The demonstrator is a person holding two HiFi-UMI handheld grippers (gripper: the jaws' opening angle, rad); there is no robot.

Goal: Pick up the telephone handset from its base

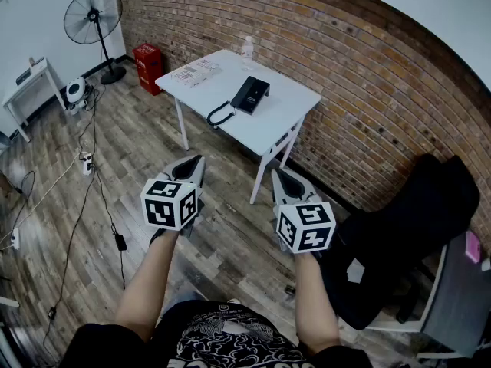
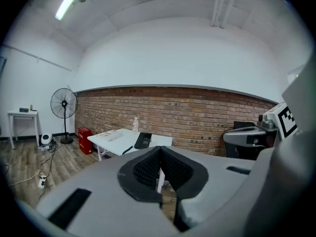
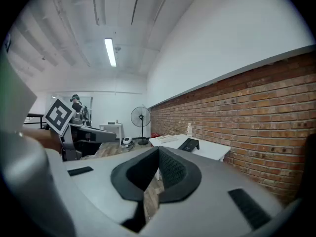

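A white counter (image 1: 291,102) stands on the wood-plank floor (image 1: 222,228), close to the brick wall (image 1: 345,60). A black telephone (image 1: 250,94) lies near the counter's middle, and its coiled cord (image 1: 219,116) trails over the near edge. Printed papers (image 1: 196,73) lie at the left end. A clear bottle (image 1: 247,48) stands upright by the wall-side edge.

Handset (image 1: 245,96) — small, outline unclear

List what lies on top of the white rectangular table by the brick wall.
A black telephone, white printed papers and a clear plastic bottle rest on the white table. Whatever lies beneath the papers is covered.
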